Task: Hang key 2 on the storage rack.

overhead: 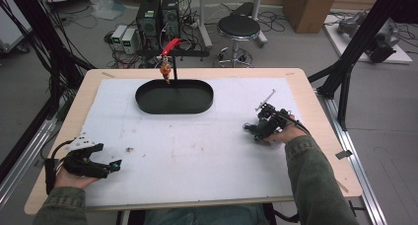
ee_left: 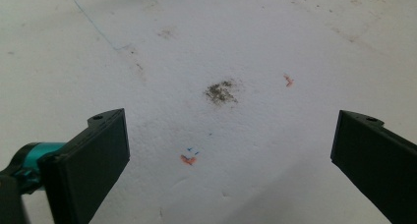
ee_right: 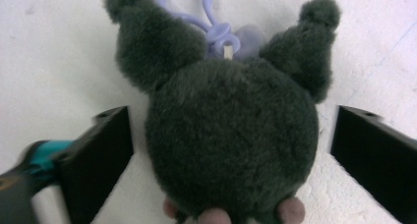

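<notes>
Between open jaws, dark plush toy (ee_right: 231, 140)

I am seeing the plush toy (ee_right: 231, 145) lying on the white mat at the table's right side: dark grey, furry, round, with two ears and a lilac clip (ee_right: 206, 22) pointing away from me.

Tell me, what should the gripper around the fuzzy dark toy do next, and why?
Probably close the jaws of the right gripper on the plush toy. The dark, two-eared toy lies on the white mat between the jaws, with a gap showing on each side, so the pads do not press on it yet. It looks centred, so squeezing gently should grip it for lifting.
</notes>
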Demonstrator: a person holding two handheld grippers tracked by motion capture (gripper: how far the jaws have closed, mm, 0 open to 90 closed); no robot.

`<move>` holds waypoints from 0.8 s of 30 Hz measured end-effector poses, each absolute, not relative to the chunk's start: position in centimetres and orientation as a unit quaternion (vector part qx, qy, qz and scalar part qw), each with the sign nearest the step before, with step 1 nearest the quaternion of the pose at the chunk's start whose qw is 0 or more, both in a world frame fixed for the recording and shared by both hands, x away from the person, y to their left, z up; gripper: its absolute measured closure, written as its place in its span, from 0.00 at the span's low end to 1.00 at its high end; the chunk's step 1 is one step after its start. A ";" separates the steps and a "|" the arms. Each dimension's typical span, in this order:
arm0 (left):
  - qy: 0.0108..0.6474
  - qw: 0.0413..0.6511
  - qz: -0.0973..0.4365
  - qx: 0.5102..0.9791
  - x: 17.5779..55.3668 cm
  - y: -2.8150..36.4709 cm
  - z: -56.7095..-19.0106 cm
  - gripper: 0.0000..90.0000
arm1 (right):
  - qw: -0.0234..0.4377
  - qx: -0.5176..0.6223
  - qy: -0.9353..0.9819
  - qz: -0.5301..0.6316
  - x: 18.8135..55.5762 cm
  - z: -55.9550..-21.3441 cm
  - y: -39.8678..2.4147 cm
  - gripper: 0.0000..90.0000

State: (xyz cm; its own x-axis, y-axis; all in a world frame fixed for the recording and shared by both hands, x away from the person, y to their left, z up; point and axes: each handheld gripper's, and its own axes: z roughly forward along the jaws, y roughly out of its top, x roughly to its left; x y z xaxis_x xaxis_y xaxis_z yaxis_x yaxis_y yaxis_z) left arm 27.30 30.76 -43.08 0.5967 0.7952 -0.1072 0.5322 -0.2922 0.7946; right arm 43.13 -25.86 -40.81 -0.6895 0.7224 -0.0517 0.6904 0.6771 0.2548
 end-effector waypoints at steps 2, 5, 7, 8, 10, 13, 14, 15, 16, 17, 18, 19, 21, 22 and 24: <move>0.421 0.419 0.157 0.789 27.3 30.8 -43.1 0.02 | 0.077 0.387 0.912 0.110 43.2 -40.7 -25.7 0.11; 0.421 0.419 0.157 0.789 27.3 30.7 -43.1 0.02 | 0.075 0.373 0.919 0.106 43.0 -40.5 -25.7 0.32; 0.421 0.418 0.156 0.790 27.3 30.7 -43.1 0.02 | 0.073 0.373 0.919 0.107 43.0 -40.4 -25.7 0.34; 0.419 0.416 0.155 0.792 27.3 30.7 -43.2 0.02 | 0.072 0.373 0.918 0.113 43.1 -40.3 -25.9 0.39; 0.418 0.418 0.154 0.792 27.3 30.6 -43.2 0.02 | 0.067 0.375 0.917 0.115 43.1 -40.2 -26.0 0.41; 0.420 0.419 0.155 0.790 27.3 30.6 -43.2 0.02 | 0.070 0.373 0.918 0.119 43.1 -40.1 -26.2 0.42; 0.419 0.419 0.155 0.791 27.3 30.6 -43.2 0.02 | 0.071 0.374 0.917 0.118 43.0 -40.0 -26.2 0.42; 0.418 0.418 0.155 0.791 27.3 30.6 -43.2 0.02 | 0.071 0.370 0.918 0.120 42.9 -39.9 -26.2 0.42; 0.419 0.419 0.153 0.791 27.3 30.5 -43.2 0.02 | 0.074 0.368 0.918 0.125 42.9 -39.8 -26.1 0.43; 0.418 0.418 0.154 0.791 27.2 30.4 -43.3 0.02 | 0.074 0.364 0.920 0.127 42.7 -39.6 -26.1 0.43; 0.418 0.419 0.155 0.791 27.2 30.4 -43.3 0.02 | 0.076 0.366 0.918 0.133 42.6 -39.5 -26.1 0.43; 0.418 0.420 0.155 0.791 27.2 30.4 -43.3 0.02 | 0.078 0.367 0.917 0.136 42.5 -39.3 -26.1 0.43; 0.418 0.420 0.157 0.790 27.2 30.4 -43.3 0.02 | 0.079 0.368 0.915 0.148 42.3 -39.0 -26.1 0.43; 0.420 0.422 0.158 0.788 27.2 30.4 -43.3 0.02 | 0.081 0.368 0.914 0.153 42.3 -38.8 -26.3 0.43; 0.423 0.425 0.158 0.785 27.2 30.4 -43.2 0.02 | 0.078 0.375 0.908 0.169 42.2 -38.5 -26.5 0.43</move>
